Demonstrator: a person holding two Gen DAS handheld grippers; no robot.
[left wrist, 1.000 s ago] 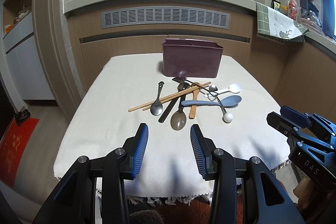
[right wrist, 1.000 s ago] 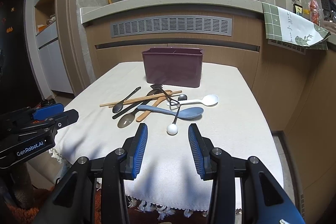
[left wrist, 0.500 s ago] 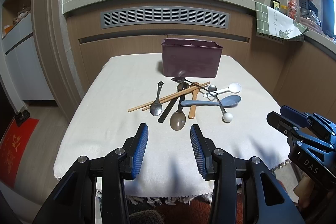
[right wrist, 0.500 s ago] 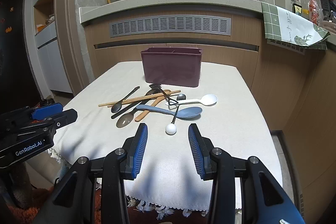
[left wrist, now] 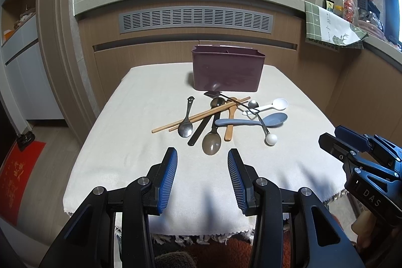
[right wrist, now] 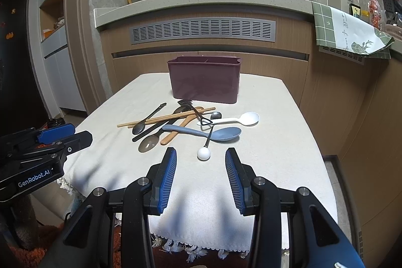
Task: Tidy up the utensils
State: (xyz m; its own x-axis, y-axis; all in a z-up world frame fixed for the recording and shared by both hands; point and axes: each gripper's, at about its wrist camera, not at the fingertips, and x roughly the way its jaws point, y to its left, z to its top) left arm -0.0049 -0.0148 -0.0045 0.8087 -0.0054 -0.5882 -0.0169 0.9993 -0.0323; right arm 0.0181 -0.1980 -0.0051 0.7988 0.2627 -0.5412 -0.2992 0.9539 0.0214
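Comparing with a second ago, almost nothing has changed: the pile sits slightly lower and nearer in both views, so both tools have crept forward a little, no contact made. Task reads as not started; every utensil is loose on the worktop [left wrist: 130,137], none in the bin.

Left hand-held gripper [left wrist: 202,176] hovers over the near edge of the worktop, jaws apart, nothing between them. Right hand-held gripper [right wrist: 200,176] likewise apart and empty, lined up roughly with the white ball-end spoon [right wrist: 204,153], which lies just ahead of its fingertips.

Utensil holder [left wrist: 227,70] stands at the far side: maroon plastic, rectangular, smooth glossy walls, a divider visible at the rim. Just in front lies the heap, crossing and overlapping:
- wooden chopsticks [left wrist: 201,114], thin straight pair, resting over other handles
- small steel spoon [left wrist: 186,128], shiny, smiley-face handle end
- translucent grey-brown spoon [left wrist: 211,145], nearest the left tool
- wooden spoon [left wrist: 229,126], matte, tan
- blue plastic spoon [left wrist: 251,121], broad, matte
- white plastic spoon [left wrist: 272,106], glossy

Worktop is covered in cream woven cloth with a fringed edge; soft, so thin flat handles will likely be hard to get under.
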